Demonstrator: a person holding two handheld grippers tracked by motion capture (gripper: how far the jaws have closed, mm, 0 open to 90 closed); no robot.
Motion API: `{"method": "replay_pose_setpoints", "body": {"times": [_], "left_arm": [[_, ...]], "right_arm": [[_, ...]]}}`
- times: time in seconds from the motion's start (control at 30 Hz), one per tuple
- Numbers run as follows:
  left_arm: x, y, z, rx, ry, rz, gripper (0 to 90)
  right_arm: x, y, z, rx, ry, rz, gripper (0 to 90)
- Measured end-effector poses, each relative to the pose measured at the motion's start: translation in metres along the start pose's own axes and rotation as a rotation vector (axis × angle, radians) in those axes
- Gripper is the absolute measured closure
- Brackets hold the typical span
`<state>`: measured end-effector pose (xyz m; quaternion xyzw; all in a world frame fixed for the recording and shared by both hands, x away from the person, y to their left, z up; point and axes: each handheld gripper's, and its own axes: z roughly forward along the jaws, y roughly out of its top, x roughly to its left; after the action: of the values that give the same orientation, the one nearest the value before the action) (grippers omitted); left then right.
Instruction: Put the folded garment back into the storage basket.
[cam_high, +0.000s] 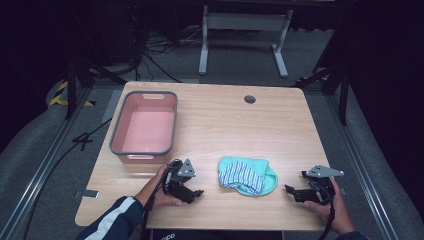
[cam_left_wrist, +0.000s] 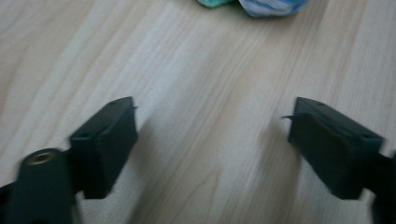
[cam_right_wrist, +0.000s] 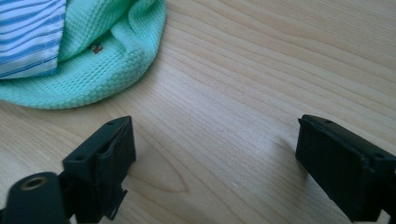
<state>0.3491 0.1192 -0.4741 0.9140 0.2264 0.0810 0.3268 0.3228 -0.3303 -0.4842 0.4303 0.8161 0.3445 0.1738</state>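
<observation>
Table: a light wooden table (cam_high: 280, 125) stood on grey carpet, with a round cable hole (cam_high: 249, 99) near its far edge
Cloths: a mint-green waffle cloth (cam_high: 265, 182) lay bunched near the front edge, between the two grippers and apart from both; a blue-and-white striped cloth (cam_high: 240, 176) lay folded on top of it, covering most of its left part
Cloths up close: in the right gripper view the green cloth (cam_right_wrist: 102, 60) sat beyond the left jaw, its rounded edge on the wood, with the striped cloth (cam_right_wrist: 28, 37) over it at the corner; a small dark speck (cam_right_wrist: 96, 48) showed in a fold of the green weave
Left gripper: the left gripper (cam_high: 197, 192) was held low over the table by the person's left hand (cam_high: 156, 190), left of the cloths and pointing towards them; its jaws stood spread wide with only bare wood between them, and in its own view the left gripper (cam_left_wrist: 212, 135) had the cloths just at the top edge
Right gripper: the right gripper (cam_high: 290, 191) was held by the right hand (cam_high: 336, 207) to the right of the cloths, pointing left at them; its jaws were spread apart and held nothing, with plain wood between them in its own view (cam_right_wrist: 215, 149)
Basin: a pink basin with a grey rim (cam_high: 116, 135) sat at the table's left side, beyond the left gripper and well apart from the cloths
Sleeve: a dark sleeve with white stripes (cam_high: 112, 222) came in from the bottom left
</observation>
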Motion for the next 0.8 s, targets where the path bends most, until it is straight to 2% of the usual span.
{"method": "replay_pose_setpoints", "body": {"times": [0.1, 0.13, 0.27, 0.37, 0.43, 0.5, 0.67, 0.8], "left_arm": [[0.001, 0.004, -0.001, -0.003, -0.002, 0.011, 21.0], [0.003, 0.009, -0.002, -0.022, 0.0, 0.002, 21.9], [0.008, 0.019, 0.001, -0.038, -0.002, -0.013, 23.8], [0.012, 0.027, 0.007, -0.036, -0.002, -0.017, 27.7], [0.015, 0.033, 0.01, -0.046, -0.002, -0.022, 29.3], [0.019, 0.038, 0.012, -0.064, 0.0, -0.031, 31.0], [0.024, 0.054, 0.023, -0.094, 0.013, -0.042, 31.1], [0.022, 0.064, 0.032, -0.121, -0.007, -0.056, 31.2]], "right_arm": [[0.002, 0.001, -0.001, -0.005, 0.008, 0.009, 19.5], [0.006, 0.003, -0.005, -0.014, 0.016, 0.011, 20.6], [0.012, 0.007, -0.011, -0.041, 0.02, 0.002, 24.8], [0.018, 0.015, -0.015, -0.06, 0.028, 0.001, 28.2], [0.023, 0.023, -0.014, -0.07, 0.046, 0.017, 30.3], [0.028, 0.032, -0.012, -0.07, 0.056, 0.0, 35.1], [0.04, 0.049, 0.002, -0.053, 0.051, -0.022, 38.4], [0.044, 0.06, 0.018, -0.032, 0.038, -0.029, 41.3]]}}
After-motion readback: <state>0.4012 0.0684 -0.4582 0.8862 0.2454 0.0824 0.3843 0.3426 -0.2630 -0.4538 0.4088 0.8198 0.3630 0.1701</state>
